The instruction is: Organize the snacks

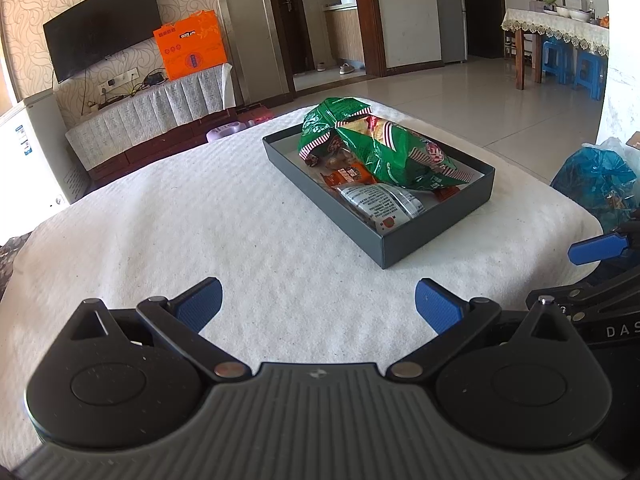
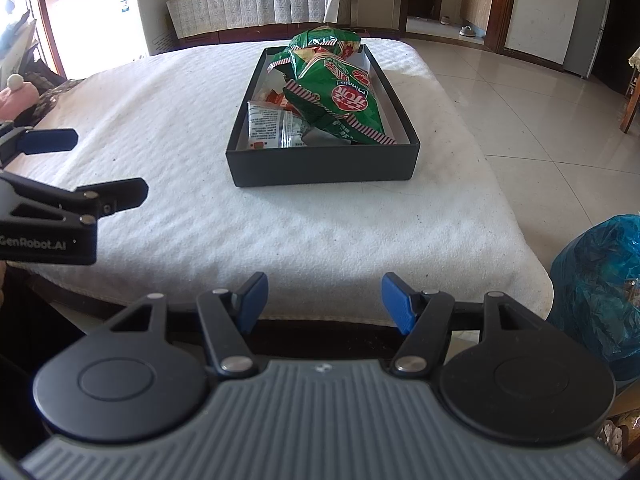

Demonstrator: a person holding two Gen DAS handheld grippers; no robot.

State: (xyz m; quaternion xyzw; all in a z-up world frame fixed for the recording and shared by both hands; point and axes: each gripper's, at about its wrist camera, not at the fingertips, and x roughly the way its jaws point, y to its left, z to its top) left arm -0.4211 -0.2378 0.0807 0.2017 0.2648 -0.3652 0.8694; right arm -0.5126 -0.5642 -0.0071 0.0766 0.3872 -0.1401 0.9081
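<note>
A dark grey box [image 1: 436,236] [image 2: 320,166] stands on the white-clothed table [image 1: 200,208] [image 2: 180,128]. In it lie green snack bags [image 1: 384,148] [image 2: 340,96], a silver packet [image 1: 380,200] [image 2: 272,124] and small orange packets [image 1: 346,174]. My left gripper [image 1: 318,304] hovers open over the cloth, short of the box, nothing between its blue pads. It also shows at the left edge of the right wrist view, as the left gripper [image 2: 108,168]. My right gripper [image 2: 324,300] is open and empty above the table's near edge. One right fingertip [image 1: 598,248] shows in the left wrist view.
A blue plastic bag [image 1: 596,184] [image 2: 600,292] sits off the table's right side. Beyond the table are a covered TV stand [image 1: 152,116], an orange box [image 1: 192,46], tiled floor [image 2: 540,112] and blue stools [image 1: 572,64].
</note>
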